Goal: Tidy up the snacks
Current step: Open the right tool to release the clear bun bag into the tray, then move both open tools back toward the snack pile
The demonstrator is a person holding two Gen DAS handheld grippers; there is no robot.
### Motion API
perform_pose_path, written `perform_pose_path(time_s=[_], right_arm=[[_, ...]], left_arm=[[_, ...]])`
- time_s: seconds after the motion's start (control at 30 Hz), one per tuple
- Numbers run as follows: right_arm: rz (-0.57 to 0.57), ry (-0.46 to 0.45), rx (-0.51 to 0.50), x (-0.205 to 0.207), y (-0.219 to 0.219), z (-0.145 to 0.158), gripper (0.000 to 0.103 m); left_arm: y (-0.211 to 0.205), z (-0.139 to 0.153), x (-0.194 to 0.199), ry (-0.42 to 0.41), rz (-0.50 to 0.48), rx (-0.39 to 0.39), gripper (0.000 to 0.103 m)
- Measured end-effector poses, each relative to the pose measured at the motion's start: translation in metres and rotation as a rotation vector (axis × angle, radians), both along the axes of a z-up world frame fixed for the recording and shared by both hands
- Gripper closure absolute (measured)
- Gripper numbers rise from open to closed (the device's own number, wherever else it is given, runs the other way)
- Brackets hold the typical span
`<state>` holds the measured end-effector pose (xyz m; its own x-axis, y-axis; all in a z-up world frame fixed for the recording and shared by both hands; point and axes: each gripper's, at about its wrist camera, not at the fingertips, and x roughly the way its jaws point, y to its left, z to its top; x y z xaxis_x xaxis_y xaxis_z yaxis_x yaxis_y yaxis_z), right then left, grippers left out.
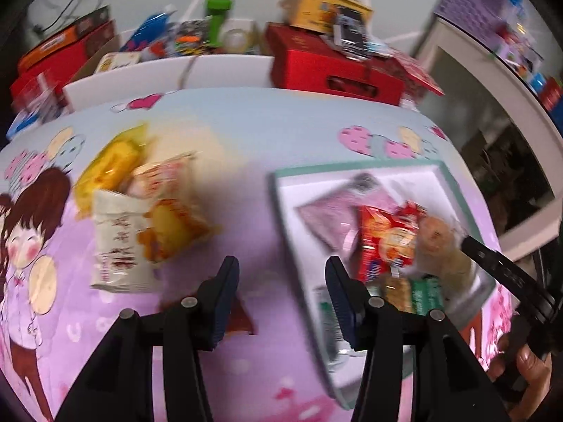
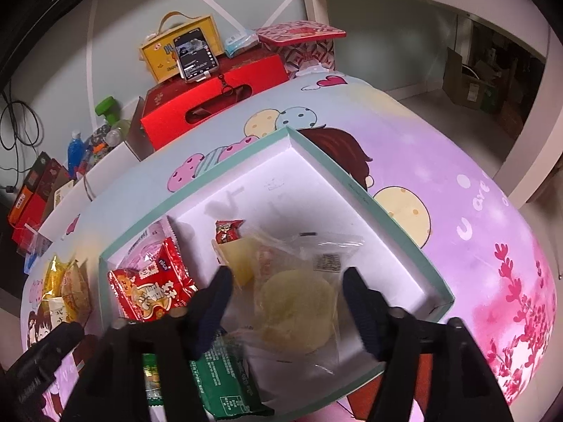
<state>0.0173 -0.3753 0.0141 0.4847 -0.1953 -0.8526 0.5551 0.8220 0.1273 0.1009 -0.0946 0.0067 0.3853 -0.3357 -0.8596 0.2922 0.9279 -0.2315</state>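
A white box with a teal rim [image 1: 355,170] [image 2: 397,225] lies on the cartoon tablecloth and holds several snack packets: a red packet [image 2: 155,290] [image 1: 387,239], a green packet [image 2: 225,383], a pink packet [image 1: 327,218] and a clear-wrapped round pastry [image 2: 299,302] [image 1: 440,242]. A loose pile of yellow, orange and white packets [image 1: 140,207] [image 2: 63,292] lies left of the box. My left gripper [image 1: 281,295] is open and empty above the cloth between pile and box. My right gripper [image 2: 286,295] is open over the pastry in the box.
Red gift boxes [image 1: 334,66] [image 2: 211,102], a yellow carton with a phone [image 2: 195,52], bottles [image 1: 218,17] and more boxes [image 1: 63,52] crowd the table's far edge. A white shelf unit [image 1: 492,81] stands to the right.
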Motion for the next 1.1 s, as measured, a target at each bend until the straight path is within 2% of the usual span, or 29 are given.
perform_pose_path(time_s=[0.1, 0.3, 0.47, 0.57, 0.7, 0.8, 0.83, 1.1], right_arm=[[0.007, 0.004, -0.012, 0.002, 0.003, 0.0, 0.029], [0.024, 0.004, -0.036, 0.007, 0.012, 0.002, 0.026], [0.052, -0.023, -0.047, 0.011, 0.022, 0.009, 0.026], [0.077, -0.034, -0.063, 0.015, 0.032, 0.012, 0.023], [0.1, -0.043, -0.069, 0.021, 0.044, 0.015, 0.022], [0.118, -0.054, -0.078, 0.024, 0.054, 0.017, 0.004], [0.123, -0.06, -0.083, 0.025, 0.058, 0.018, 0.001], [0.17, -0.104, -0.09, 0.035, 0.091, 0.025, 0.0]], left_arm=[[0.021, -0.002, 0.008, 0.003, 0.072, 0.009, 0.038], [0.059, -0.004, 0.02, -0.003, 0.191, 0.032, 0.03], [0.081, -0.002, 0.024, -0.021, 0.251, 0.055, 0.028], [0.094, 0.001, 0.026, -0.037, 0.285, 0.066, 0.018], [0.111, 0.003, 0.029, -0.057, 0.321, 0.09, 0.017], [0.123, 0.005, 0.029, -0.075, 0.354, 0.122, 0.011], [0.127, 0.005, 0.03, -0.082, 0.367, 0.133, 0.008], [0.162, 0.01, 0.031, -0.119, 0.451, 0.162, 0.007]])
